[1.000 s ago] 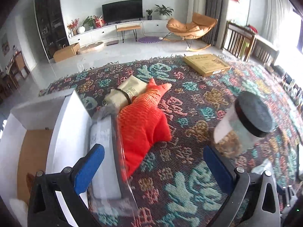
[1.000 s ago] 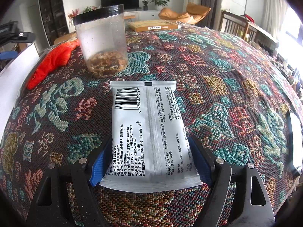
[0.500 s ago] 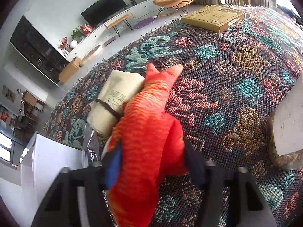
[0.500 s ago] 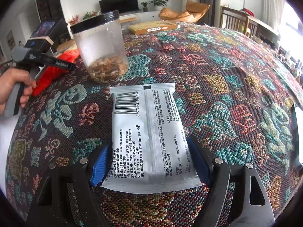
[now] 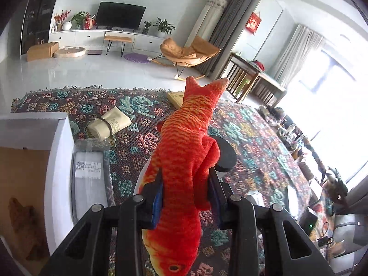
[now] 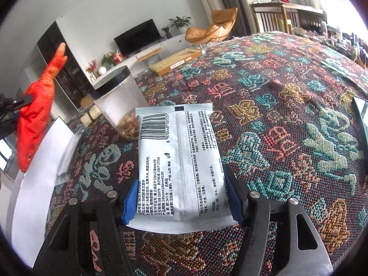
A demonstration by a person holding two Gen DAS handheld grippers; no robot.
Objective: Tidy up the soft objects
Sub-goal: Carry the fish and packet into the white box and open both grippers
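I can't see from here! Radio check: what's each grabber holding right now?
Left hand-held gripper shut on red plush fish, lifted off the blanket. Right hand-held gripper shut on wipes packet. Lidded jar stands just ahead.

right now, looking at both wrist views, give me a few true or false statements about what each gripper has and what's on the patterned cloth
1. The left gripper is shut on the orange-red plush fish. True.
2. The plush fish lies flat on the patterned woven cloth. False: it is lifted above it.
3. The right gripper is open and empty. False: it holds the white printed wipes packet.
4. The clear plastic jar with a black lid stands upright behind the packet. True.
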